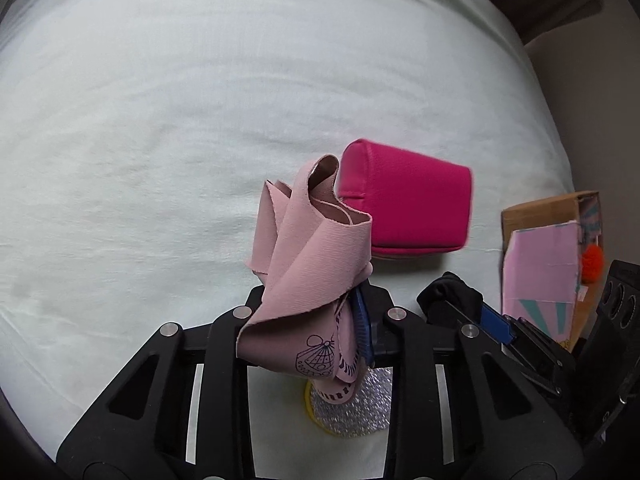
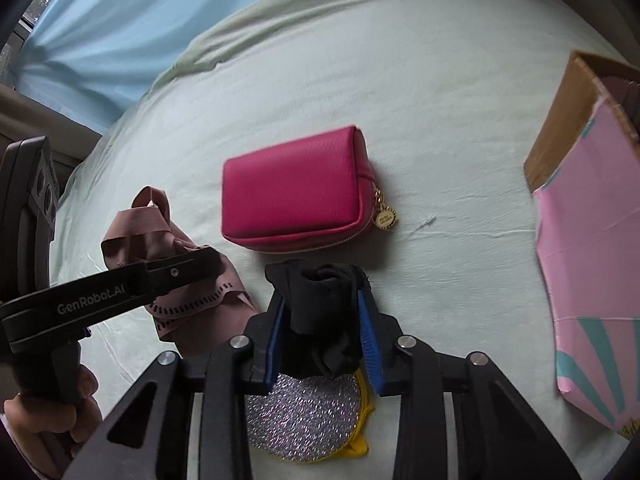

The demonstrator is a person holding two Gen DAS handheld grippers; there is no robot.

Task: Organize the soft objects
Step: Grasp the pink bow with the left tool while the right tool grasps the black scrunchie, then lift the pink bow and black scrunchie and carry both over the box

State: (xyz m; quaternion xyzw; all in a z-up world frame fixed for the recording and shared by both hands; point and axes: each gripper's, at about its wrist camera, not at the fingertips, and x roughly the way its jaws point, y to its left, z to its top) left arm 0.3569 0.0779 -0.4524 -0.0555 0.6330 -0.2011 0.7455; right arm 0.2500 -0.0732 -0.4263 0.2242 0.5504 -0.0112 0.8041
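My left gripper [image 1: 352, 304] is shut on a dusty pink printed cloth [image 1: 312, 256] and holds it above the bed; it also shows in the right wrist view [image 2: 180, 280]. My right gripper [image 2: 322, 312] is shut on a bunched black cloth [image 2: 320, 304], which also shows in the left wrist view [image 1: 448, 292]. A magenta zip pouch [image 2: 296, 196] lies on the bed beyond both grippers, and it shows in the left wrist view [image 1: 408, 204] too. A round silver glitter pad with a yellow rim [image 2: 308, 412] lies under the right gripper.
A pale green sheet [image 1: 200, 120] covers the bed. An open cardboard box with pink and teal flaps [image 2: 588, 200] stands at the right, holding an orange pompom [image 1: 592, 264]. A blue curtain [image 2: 120, 24] hangs at the far left.
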